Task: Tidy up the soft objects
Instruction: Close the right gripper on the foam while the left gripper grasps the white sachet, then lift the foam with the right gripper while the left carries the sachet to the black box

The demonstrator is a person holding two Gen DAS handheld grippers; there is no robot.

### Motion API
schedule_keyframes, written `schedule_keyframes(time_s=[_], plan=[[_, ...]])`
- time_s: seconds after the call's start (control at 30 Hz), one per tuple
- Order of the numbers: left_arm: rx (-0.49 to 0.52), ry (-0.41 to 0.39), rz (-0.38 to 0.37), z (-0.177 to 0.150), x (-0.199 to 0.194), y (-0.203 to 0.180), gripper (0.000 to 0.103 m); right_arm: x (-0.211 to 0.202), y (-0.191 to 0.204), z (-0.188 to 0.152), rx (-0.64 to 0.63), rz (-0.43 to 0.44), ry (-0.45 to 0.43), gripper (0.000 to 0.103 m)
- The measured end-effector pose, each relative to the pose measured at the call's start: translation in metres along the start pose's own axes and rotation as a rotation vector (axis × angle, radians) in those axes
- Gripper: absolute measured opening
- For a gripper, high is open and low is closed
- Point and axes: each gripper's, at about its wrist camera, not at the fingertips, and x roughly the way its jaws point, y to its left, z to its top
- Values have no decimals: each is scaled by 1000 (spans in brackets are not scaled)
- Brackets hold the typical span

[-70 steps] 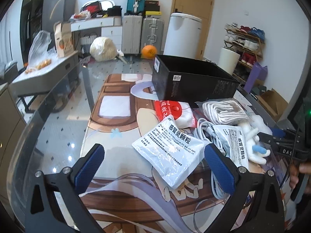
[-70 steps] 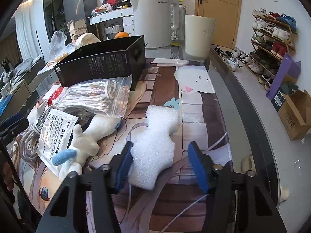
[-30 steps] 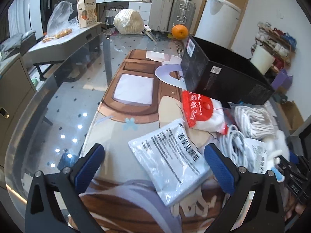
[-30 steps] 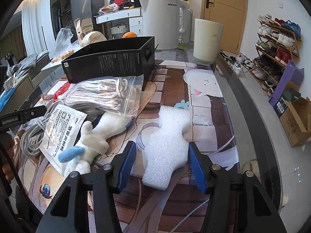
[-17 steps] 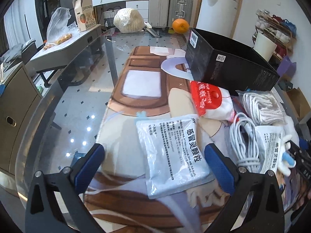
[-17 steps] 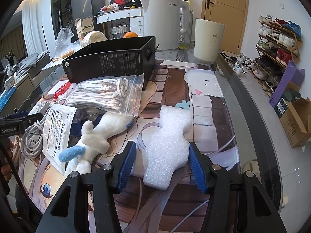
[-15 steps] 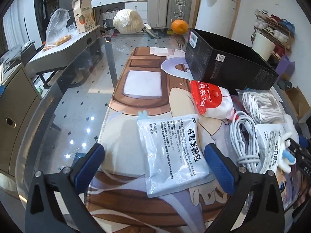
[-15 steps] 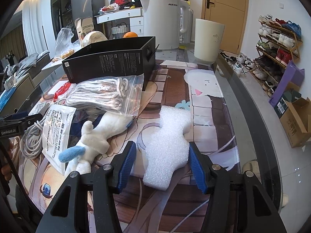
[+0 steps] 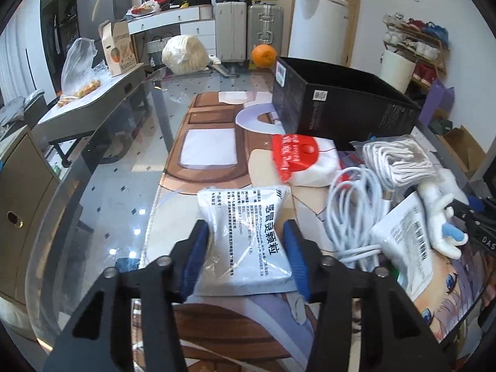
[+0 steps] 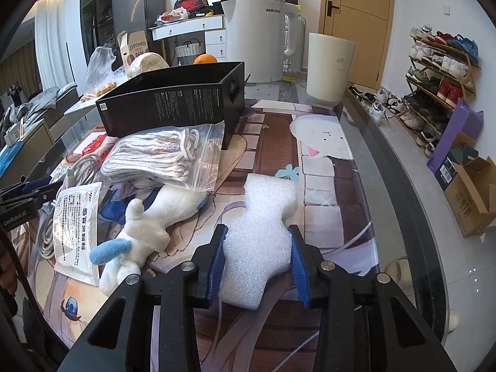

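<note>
My left gripper (image 9: 246,248) is shut on a white medicine pouch (image 9: 245,232) with black print, lying on the printed table mat. My right gripper (image 10: 257,259) is shut on a white foam piece (image 10: 262,232) on the mat. A black open box (image 9: 338,105) stands at the back; it also shows in the right wrist view (image 10: 173,105). A white plush toy (image 10: 155,223) with a blue ear, a bag of white rope (image 10: 164,155), a coiled white cable (image 9: 353,204), a red-and-white packet (image 9: 300,161) and a second pouch (image 10: 76,226) lie between the grippers.
An orange (image 9: 263,55) and a wrapped white bundle (image 9: 184,54) sit at the table's far end. A white kettle (image 10: 257,31) stands behind the box. The glass table edge (image 10: 400,192) runs along the right, with a shoe rack (image 10: 440,71) and cardboard box (image 10: 471,195) beyond.
Both grippers have closed: the left one onto the medicine pouch, the right one onto the foam piece. The left gripper has also moved in over the pouch.
</note>
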Motion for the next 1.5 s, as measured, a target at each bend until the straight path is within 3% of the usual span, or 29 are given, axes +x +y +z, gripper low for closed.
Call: schedule_keyframes(time_s=[0.17, 0.7, 1.07, 1.5], plan=[[-9, -16, -38, 0, -3, 1, 37, -8, 0, 1, -14, -11, -36, 38], [-31, -185, -152, 20, -42, 0, 37, -39, 6, 23, -33, 33, -149, 38], [29, -257, -211, 66, -42, -21, 37, -39, 25, 77, -108, 101, -211, 38], [81, -234, -219, 117, -4, -42, 37, 6, 43, 143, -212, 160, -194, 38]])
